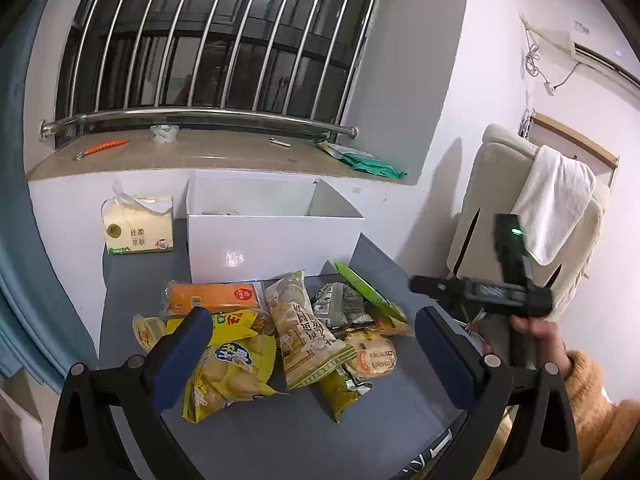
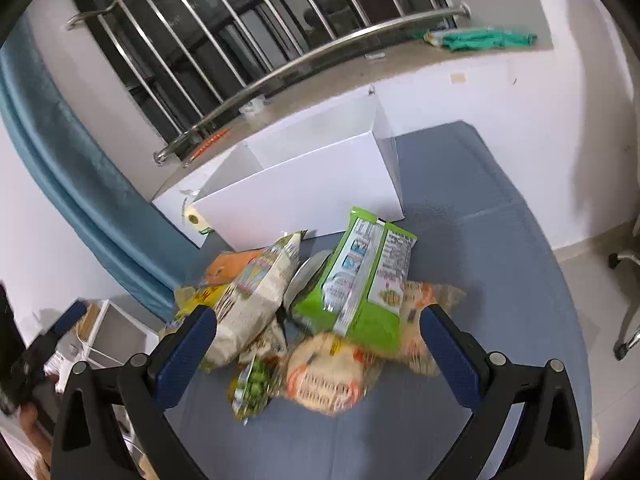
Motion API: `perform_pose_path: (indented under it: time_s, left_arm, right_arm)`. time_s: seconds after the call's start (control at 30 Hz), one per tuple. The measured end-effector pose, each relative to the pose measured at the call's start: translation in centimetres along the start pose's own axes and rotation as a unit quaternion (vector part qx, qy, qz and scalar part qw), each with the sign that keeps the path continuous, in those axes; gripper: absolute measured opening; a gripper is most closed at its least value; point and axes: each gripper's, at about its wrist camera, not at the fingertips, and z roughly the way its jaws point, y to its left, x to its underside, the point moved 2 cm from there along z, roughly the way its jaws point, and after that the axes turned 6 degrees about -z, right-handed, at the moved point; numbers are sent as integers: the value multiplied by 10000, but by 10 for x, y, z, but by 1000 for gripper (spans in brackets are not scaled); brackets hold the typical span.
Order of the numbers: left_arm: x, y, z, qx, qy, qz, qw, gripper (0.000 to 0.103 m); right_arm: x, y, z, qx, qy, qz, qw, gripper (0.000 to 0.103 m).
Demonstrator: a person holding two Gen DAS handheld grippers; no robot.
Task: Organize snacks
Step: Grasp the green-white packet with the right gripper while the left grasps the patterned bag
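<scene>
Low in the left wrist view, the left hand-held gripper (image 1: 314,354) hangs released over the near edge of the snack pile (image 1: 276,336) on the grey surface (image 1: 280,436), its blue pads straddling the yellow chip bag (image 1: 236,372) and the tall beige popcorn bag (image 1: 304,328), whose long axis runs from the lower middle up toward the white box (image 1: 272,236) at frame centre. At the right edge a hand in an orange sleeve (image 1: 540,340) holds the other tool, off the pile. Turning to the right wrist view, which is blurred, the right hand-held gripper (image 2: 318,354) is likewise spread and empty, with the green packet (image 2: 360,280) propped dead ahead between its pads, long axis pointing up-frame at the white box (image 2: 304,192). Judging by this, the right hand is nearer that packet.
</scene>
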Motion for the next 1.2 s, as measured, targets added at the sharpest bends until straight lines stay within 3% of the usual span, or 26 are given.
perform_pose_path:
  time_s: [0.33,0.57,0.63,0.67,0.9,1.03,1.13,1.2]
  left_arm:
    - [3,10,4,-63,76,-83,9999,103]
    - [6,12,17,-66,255,-97,9996,103]
    - [8,11,23,-115,334,-73,9993,103]
    - [10,10,26,-110,381,-62,9992,103]
    - [14,1,61,-94,892,78,9959,103]
    - [10,-8,100,-99,1306,287,9910,103]
    - [6,-12,134,-322,1703,535,9834,103]
    - [7,-15,158,-637,2031,807,9737,103]
  right_arm:
    - [-34,-49,84,-119,1036,818,9912,103]
    - [-34,-59,110,-127,1389,1004,9851,102]
    - [-31,-61,116,-211,1500,1054,9828,77]
    - [-31,-62,117,-282,1528,1090,9818,69]
    - [-36,-49,78,-330,953,797,9917,67]
    - [-38,-35,37,-517,505,586,9957,67]
    - [-36,-27,10,-544,218,398,9975,67]
    - [-32,-21,-10,-562,52,290,9980,67]
